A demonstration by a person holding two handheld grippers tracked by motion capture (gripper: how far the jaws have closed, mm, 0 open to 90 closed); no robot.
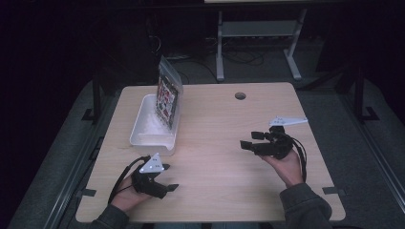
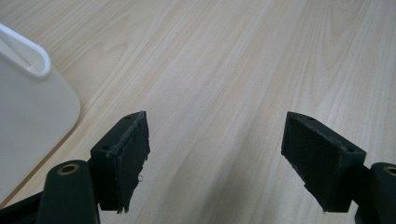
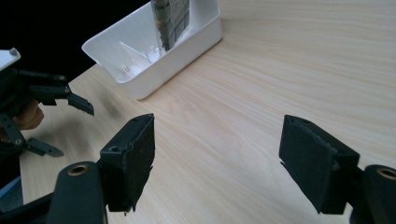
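Right gripper [image 3: 217,163] nearest cam, jaws wide apart, empty, over bare table [image 3: 280,70]. White bin [image 3: 154,51] sat ahead & left of its jaws, long axis running away from them. Clear pack [image 3: 171,18] stood upright inside, at the far end. Left gripper [image 2: 215,158] also gaped, empty, bin corner [image 2: 32,107] just left. Prob. best: approach the pack square-on, pinch its top edge.

Bare wooden table [image 1: 224,143] — round hole [image 1: 240,96]

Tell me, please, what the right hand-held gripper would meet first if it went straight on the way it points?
Probably the white bin holding an upright packet, across bare table; the right hand-held gripper aims slightly to its side, so depth is uncertain.
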